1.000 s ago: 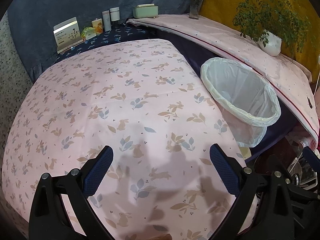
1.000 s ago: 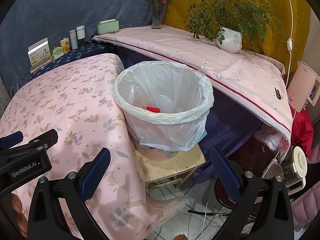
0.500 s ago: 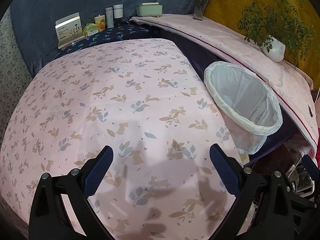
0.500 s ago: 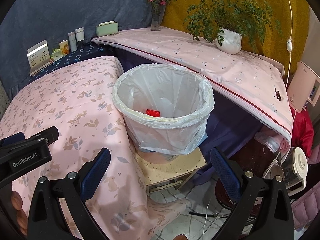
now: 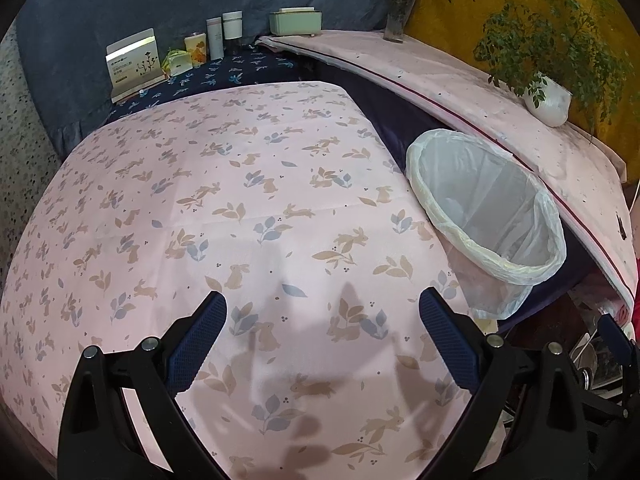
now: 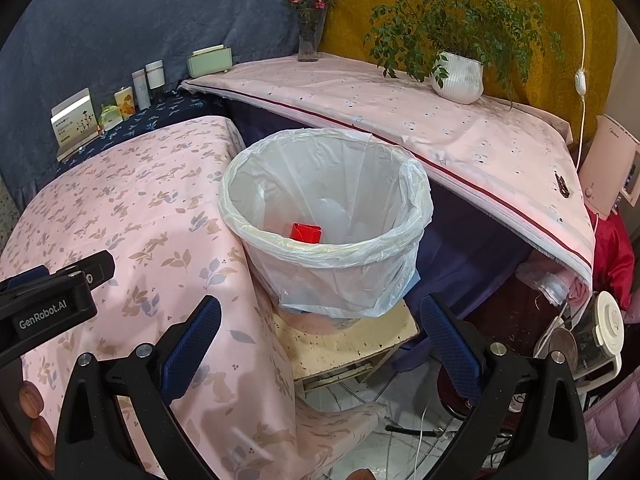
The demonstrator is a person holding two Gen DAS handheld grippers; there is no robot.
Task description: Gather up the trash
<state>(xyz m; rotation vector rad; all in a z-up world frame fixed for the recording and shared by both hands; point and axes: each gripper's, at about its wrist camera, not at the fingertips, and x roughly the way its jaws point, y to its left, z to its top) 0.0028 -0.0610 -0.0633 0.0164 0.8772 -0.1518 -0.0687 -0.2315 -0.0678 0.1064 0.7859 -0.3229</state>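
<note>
A bin lined with a white plastic bag stands on a small wooden stool beside the pink rabbit-print table. A red carton lies inside the bin. My right gripper hangs open just in front of the bin, over the stool and the table's edge, with nothing between its fingers. My left gripper stands open above the table's near part, also holding nothing. The bin shows at the right in the left wrist view. The left gripper's body appears at the left edge of the right wrist view.
Boxes, bottles and a card stand line the dark-blue strip at the table's far end. A pink-covered shelf carries a potted plant, a flower vase and a green box. Clutter and a kettle sit at the lower right.
Both grippers have drawn back slightly and risen; the bin sits a little farther off and more of the red carton inside it shows. Both stay open.
</note>
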